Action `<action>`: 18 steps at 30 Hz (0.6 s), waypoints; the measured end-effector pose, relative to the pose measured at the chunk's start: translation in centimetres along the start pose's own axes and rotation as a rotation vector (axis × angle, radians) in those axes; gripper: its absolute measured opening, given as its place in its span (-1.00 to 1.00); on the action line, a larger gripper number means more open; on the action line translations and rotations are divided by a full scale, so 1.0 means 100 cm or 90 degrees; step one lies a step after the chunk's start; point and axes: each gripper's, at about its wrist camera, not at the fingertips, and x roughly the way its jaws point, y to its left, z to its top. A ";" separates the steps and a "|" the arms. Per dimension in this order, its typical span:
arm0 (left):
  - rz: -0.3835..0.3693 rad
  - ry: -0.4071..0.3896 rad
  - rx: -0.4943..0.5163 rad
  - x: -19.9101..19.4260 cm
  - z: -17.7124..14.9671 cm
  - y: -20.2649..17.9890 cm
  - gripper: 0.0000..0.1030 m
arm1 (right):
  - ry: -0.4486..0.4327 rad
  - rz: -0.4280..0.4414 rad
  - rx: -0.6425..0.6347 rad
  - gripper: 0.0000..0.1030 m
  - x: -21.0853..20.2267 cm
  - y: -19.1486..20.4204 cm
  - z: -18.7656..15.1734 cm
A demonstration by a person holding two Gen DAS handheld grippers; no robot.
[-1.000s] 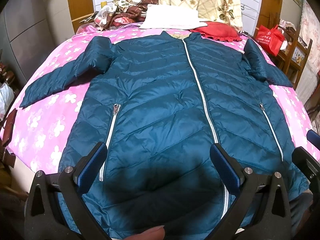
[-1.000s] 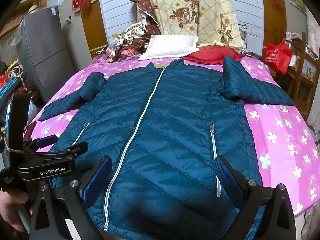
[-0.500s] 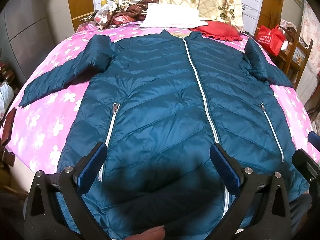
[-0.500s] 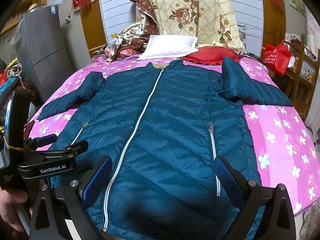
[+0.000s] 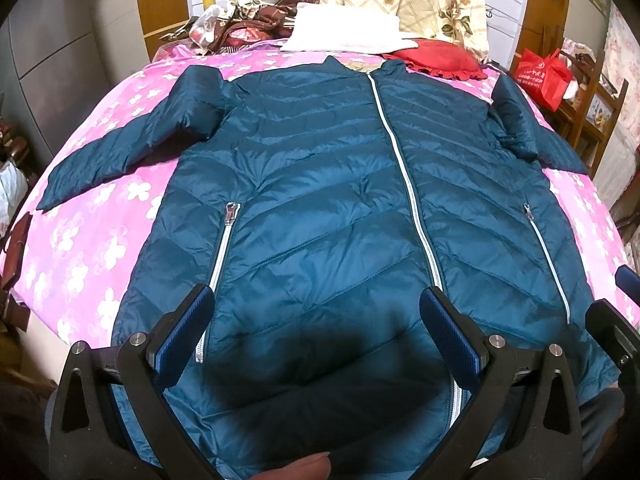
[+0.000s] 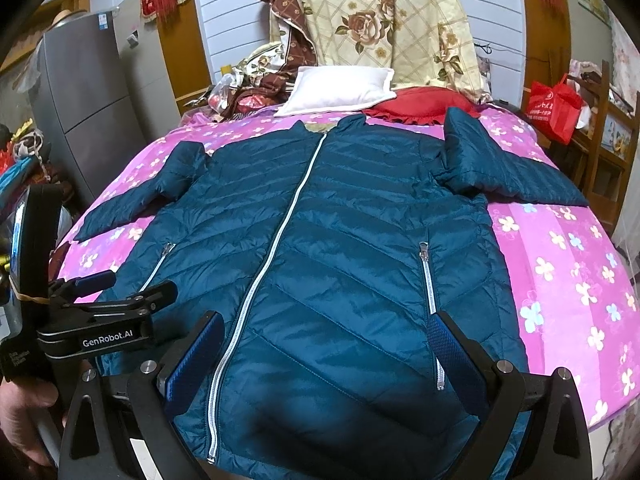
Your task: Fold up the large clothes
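A teal quilted puffer jacket [image 5: 320, 200] [image 6: 328, 248] lies face up and zipped on the pink flowered bed, collar far from me, both sleeves spread out to the sides. My left gripper [image 5: 316, 312] hovers open over the hem, left of the white centre zipper [image 5: 404, 176]. My right gripper [image 6: 326, 336] is open above the hem, between the centre zipper [image 6: 280, 236] and the right pocket zipper [image 6: 430, 280]. Neither holds cloth. The left gripper's body [image 6: 92, 320] shows at the left of the right wrist view.
A white pillow [image 6: 336, 92], a red cushion [image 6: 416, 106] and piled floral bedding [image 6: 380, 24] sit at the head of the bed. A grey cabinet [image 6: 88, 112] stands left. A red bag [image 6: 554, 106] and wooden shelving [image 6: 608, 148] stand right. Bare pink sheet [image 6: 568, 272] lies beside the jacket.
Both grippers have eased slightly forward and lower over the jacket's hem. Both stay open, and the jacket has not moved.
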 end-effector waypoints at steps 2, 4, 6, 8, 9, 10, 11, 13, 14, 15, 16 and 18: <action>0.000 0.001 -0.001 0.002 0.000 0.001 0.99 | 0.000 0.000 -0.001 0.95 0.000 0.000 0.000; 0.000 0.001 -0.001 0.002 0.000 0.001 0.99 | 0.001 0.000 0.000 0.95 0.000 0.000 0.000; 0.000 0.002 -0.001 0.003 -0.001 0.001 0.99 | 0.003 -0.001 -0.001 0.95 0.001 0.001 0.000; 0.000 0.003 -0.002 0.004 -0.001 0.001 0.99 | 0.005 0.000 0.000 0.95 0.003 0.001 -0.001; 0.000 0.003 -0.002 0.005 -0.001 0.002 0.99 | 0.005 0.001 0.001 0.95 0.004 0.001 -0.001; 0.000 0.004 -0.003 0.006 -0.001 0.002 0.99 | 0.006 0.001 -0.001 0.95 0.005 0.001 -0.001; 0.000 0.005 -0.003 0.007 0.000 0.002 0.99 | 0.006 0.000 -0.001 0.95 0.005 0.002 -0.001; 0.001 0.006 -0.002 0.008 0.000 0.002 0.99 | 0.008 0.001 -0.002 0.95 0.006 0.002 -0.001; 0.000 0.006 -0.003 0.008 0.000 0.002 0.99 | 0.008 0.002 -0.001 0.95 0.007 0.002 -0.001; 0.001 0.007 -0.003 0.008 0.001 0.002 0.99 | 0.008 0.000 -0.002 0.95 0.007 0.002 -0.001; 0.001 0.008 -0.004 0.009 0.001 0.002 0.99 | 0.009 0.000 -0.002 0.95 0.008 0.003 -0.001; 0.001 0.011 -0.003 0.011 0.001 0.002 0.99 | 0.010 0.003 -0.002 0.95 0.008 0.002 -0.001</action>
